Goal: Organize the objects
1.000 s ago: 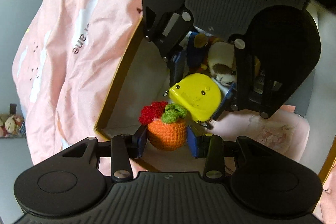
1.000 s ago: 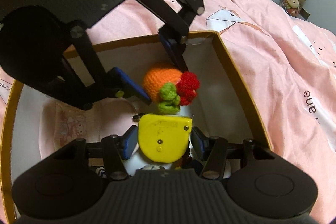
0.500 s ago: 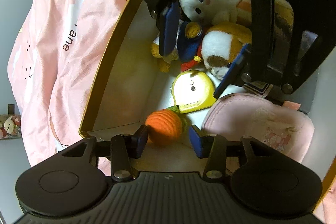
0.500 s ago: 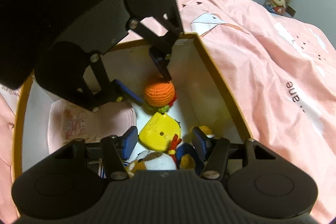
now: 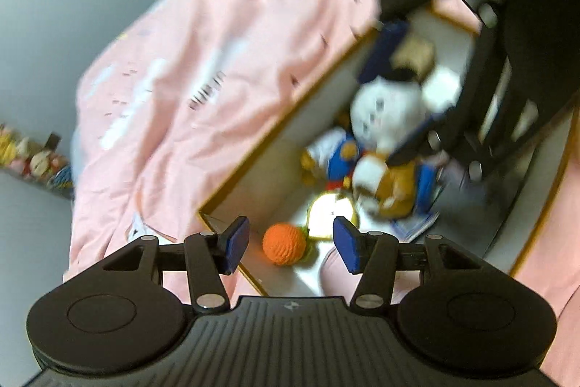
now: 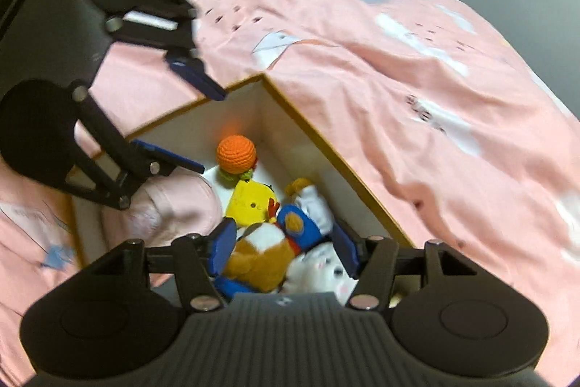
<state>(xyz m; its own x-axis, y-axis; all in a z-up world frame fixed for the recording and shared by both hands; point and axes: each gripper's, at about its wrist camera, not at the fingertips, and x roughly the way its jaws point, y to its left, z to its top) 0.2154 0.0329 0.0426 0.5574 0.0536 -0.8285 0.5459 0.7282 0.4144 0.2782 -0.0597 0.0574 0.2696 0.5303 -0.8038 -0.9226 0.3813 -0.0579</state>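
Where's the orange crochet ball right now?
The orange crochet ball lies in the box, near its far corner in the right wrist view, with the yellow toy next to it.

Dim indoor light, heavy motion blur, fisheye-warped edges

My two wrist cameras look steeply down from above, facing each other across the open box (image 5: 253,165) (image 6: 326,147) on the pink bedspread (image 5: 188,60) (image 6: 417,89), both seeing its toys.
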